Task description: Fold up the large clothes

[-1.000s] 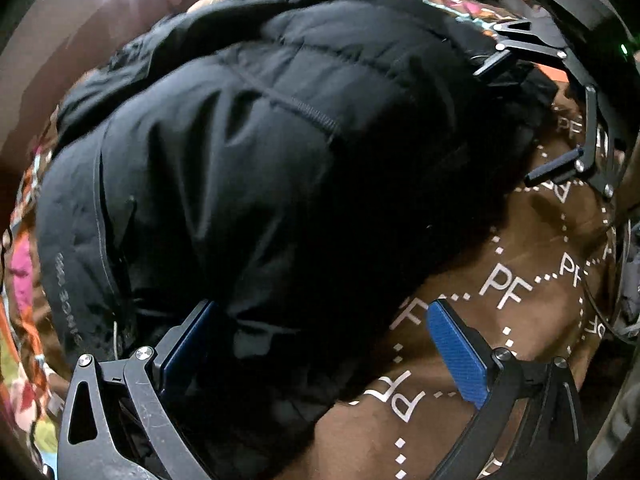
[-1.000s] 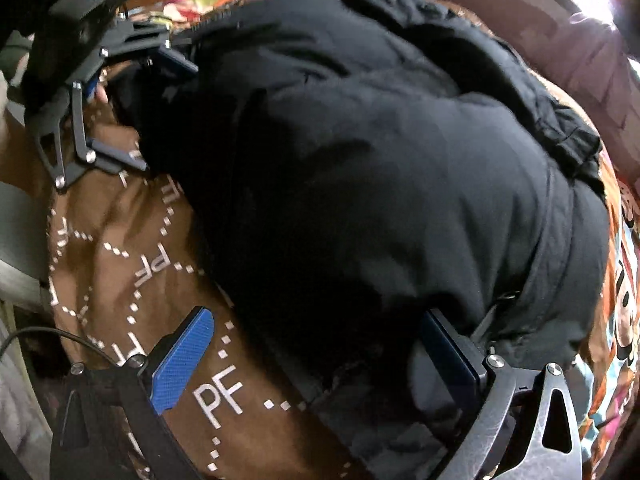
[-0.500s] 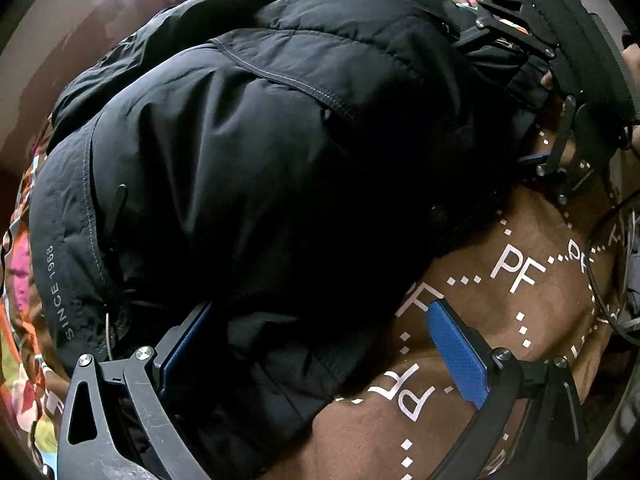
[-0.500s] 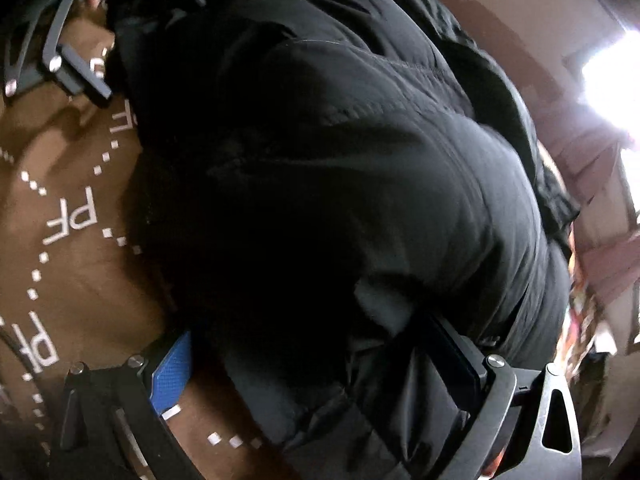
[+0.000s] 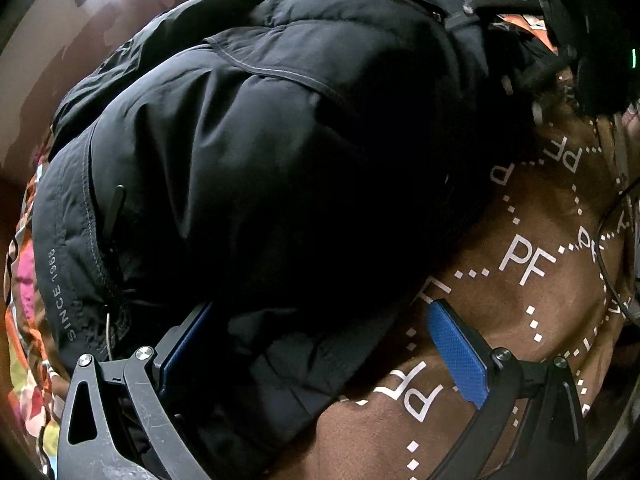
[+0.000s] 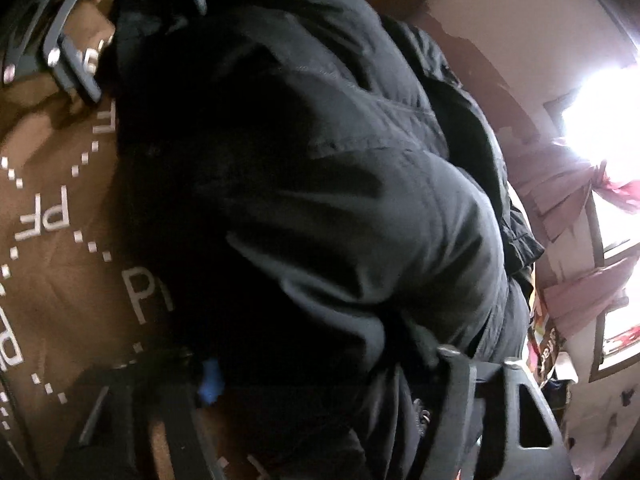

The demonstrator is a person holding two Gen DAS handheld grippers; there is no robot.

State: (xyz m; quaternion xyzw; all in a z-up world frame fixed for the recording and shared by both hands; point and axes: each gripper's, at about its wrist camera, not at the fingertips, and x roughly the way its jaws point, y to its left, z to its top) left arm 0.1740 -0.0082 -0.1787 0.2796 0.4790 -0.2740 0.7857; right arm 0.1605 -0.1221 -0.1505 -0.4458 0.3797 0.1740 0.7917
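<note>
A bulky black puffer jacket (image 5: 272, 152) with "SINCE 1968" printed on one edge lies bunched on a brown cover printed with "PF" (image 5: 528, 264). My left gripper (image 5: 320, 344) is open, its jaws wide apart; the jacket's near edge lies between the blue pads (image 5: 456, 352). The jacket fills the right wrist view (image 6: 320, 200). My right gripper (image 6: 320, 376) straddles the jacket's near edge, its jaws wide apart, with a bit of blue pad (image 6: 210, 380) showing. Each gripper shows at the far side in the other's view.
A colourful patterned blanket (image 5: 24, 280) lies under the jacket at the left. A pinkish wall and a bright window with pink curtains (image 6: 592, 184) stand beyond the bed on the right. A dark cable (image 5: 612, 216) crosses the brown cover.
Both grippers have pushed in closer along the jacket's near edge. The right wrist view has tilted and now shows the wall and window. Both stay open.
</note>
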